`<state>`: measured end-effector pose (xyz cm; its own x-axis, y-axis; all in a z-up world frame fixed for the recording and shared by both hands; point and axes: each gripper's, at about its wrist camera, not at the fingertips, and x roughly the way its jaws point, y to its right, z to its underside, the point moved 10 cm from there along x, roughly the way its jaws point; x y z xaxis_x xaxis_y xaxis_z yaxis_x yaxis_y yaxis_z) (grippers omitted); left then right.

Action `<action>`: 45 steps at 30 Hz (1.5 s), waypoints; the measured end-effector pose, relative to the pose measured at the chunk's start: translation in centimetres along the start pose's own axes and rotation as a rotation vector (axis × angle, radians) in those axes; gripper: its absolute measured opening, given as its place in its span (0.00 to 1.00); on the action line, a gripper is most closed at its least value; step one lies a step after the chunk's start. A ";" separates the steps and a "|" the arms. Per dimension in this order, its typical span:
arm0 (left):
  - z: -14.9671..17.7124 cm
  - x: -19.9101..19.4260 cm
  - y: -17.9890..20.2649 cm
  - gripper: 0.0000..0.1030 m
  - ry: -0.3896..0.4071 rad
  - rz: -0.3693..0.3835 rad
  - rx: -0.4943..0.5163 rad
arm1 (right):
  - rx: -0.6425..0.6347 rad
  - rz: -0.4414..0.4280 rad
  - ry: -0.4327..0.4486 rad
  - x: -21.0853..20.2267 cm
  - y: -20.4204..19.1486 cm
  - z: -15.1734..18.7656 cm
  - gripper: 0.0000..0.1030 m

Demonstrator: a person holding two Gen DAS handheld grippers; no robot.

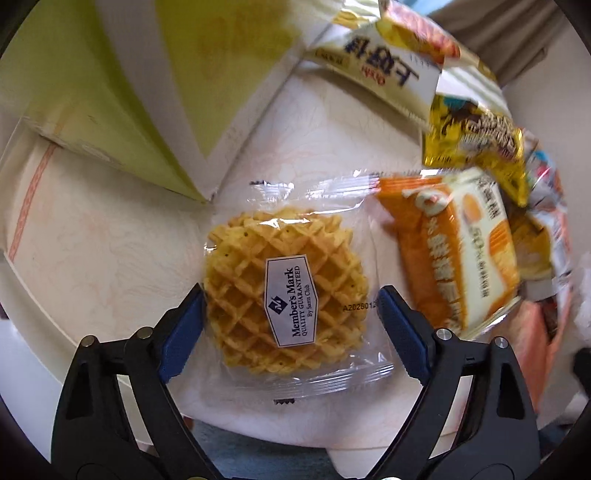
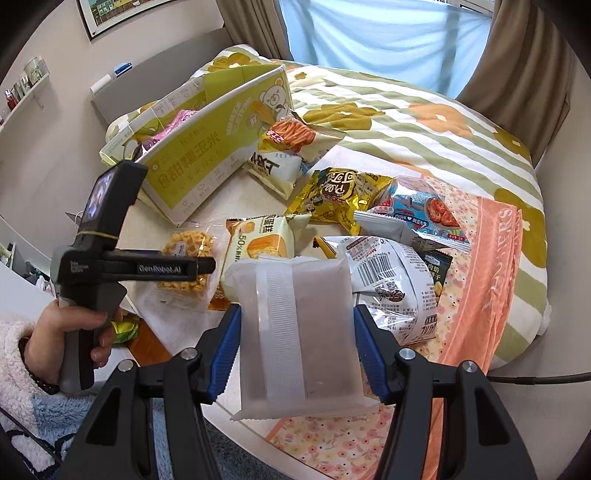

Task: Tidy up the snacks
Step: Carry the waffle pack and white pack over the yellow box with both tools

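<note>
Right wrist view: green carton (image 2: 192, 155) with pink packet inside, right tongs (image 2: 295, 343) clamping frosted pouch (image 2: 299, 332), left tongs (image 1: 291, 317) agape

A home bedroom; a bed with a flowered, striped quilt (image 2: 424, 122) fills the far side; curtains (image 2: 517, 55) frame a bright window (image 2: 376, 33); a framed picture (image 2: 110, 14) hangs on the wall; a small shelf (image 2: 26, 88) holds jars.

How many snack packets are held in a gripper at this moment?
1. The frosted white packet sits between the right gripper's fingers. The left gripper is open around the waffle packet, which lies on the table.
</note>
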<state>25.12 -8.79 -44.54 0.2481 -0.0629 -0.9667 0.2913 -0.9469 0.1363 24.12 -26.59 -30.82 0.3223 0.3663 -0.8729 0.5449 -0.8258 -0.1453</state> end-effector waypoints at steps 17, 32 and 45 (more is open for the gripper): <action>1.2 -6.1 2.6 0.71 0.055 0.042 0.143 | 0.005 -0.015 0.093 -2.3 -0.3 -1.2 0.54; -9.1 -22.2 0.0 0.71 0.291 0.216 0.276 | 0.008 0.057 0.219 -5.5 -2.4 -8.7 0.54; -26.5 -19.5 -8.6 0.71 0.254 0.217 0.339 | 0.042 0.060 0.278 -1.0 -9.3 -21.9 0.54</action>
<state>42.31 8.94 -21.16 0.5004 -0.2314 -0.8343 -0.1000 -0.9726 0.2098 35.62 -9.89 -18.37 0.5558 0.4152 -0.7202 0.4880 -0.8643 -0.1218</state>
